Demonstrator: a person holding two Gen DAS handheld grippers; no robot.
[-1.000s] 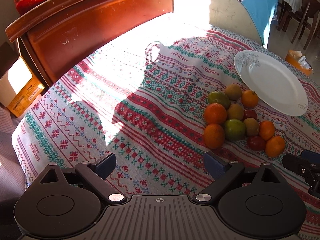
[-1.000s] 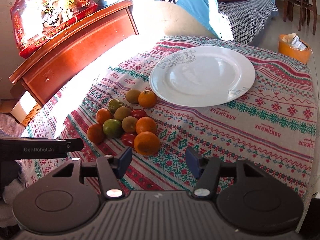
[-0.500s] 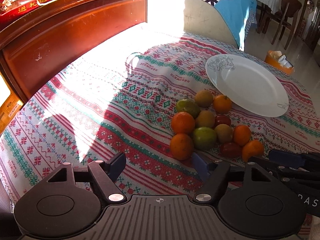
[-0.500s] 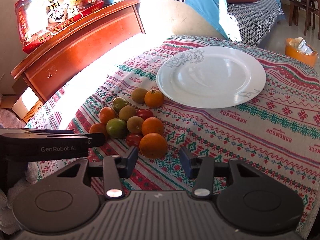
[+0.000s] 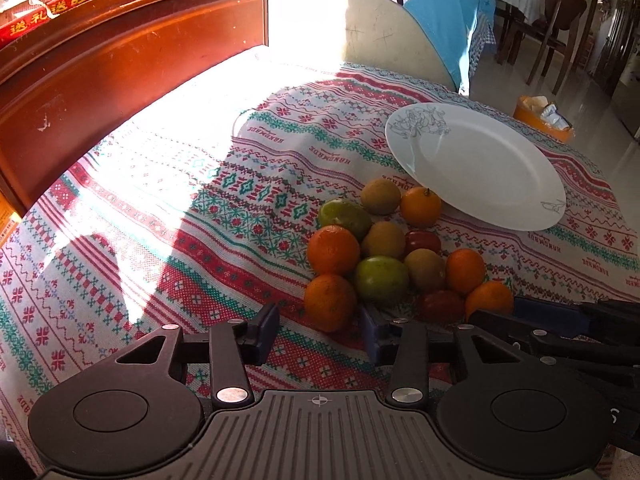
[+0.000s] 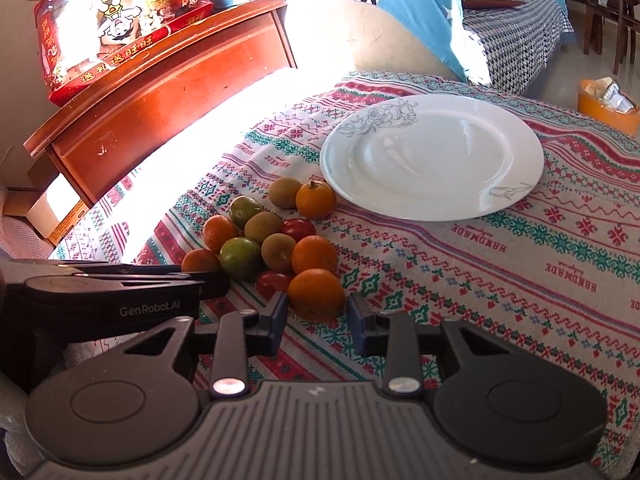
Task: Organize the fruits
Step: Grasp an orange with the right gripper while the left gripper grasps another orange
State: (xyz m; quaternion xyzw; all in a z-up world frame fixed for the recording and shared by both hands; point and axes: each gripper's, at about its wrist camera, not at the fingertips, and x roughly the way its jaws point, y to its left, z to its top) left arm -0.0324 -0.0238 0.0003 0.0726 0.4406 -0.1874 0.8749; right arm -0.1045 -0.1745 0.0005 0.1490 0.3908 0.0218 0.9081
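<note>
A pile of fruit lies on the patterned tablecloth [image 5: 168,240]: oranges, green citrus [image 5: 382,280], brown kiwis [image 5: 384,240] and red tomatoes [image 6: 298,229]. An empty white plate [image 5: 476,164] sits just beyond the pile; it also shows in the right wrist view [image 6: 432,156]. My left gripper [image 5: 320,330] is open, its fingers either side of the nearest orange [image 5: 330,302] without touching. My right gripper [image 6: 318,320] is open around another orange [image 6: 316,294] at the pile's near edge, jaws close to its sides.
A red-brown wooden cabinet [image 6: 160,96] stands at the table's far left with a red snack bag [image 6: 116,20] on top. A chair with a blue cloth [image 5: 440,12] stands behind the table. An orange bin [image 6: 608,102] sits on the floor at the right.
Both grippers have moved forward to the fruit pile. Each now has an orange between its open fingers. The right gripper's jaws have narrowed.
</note>
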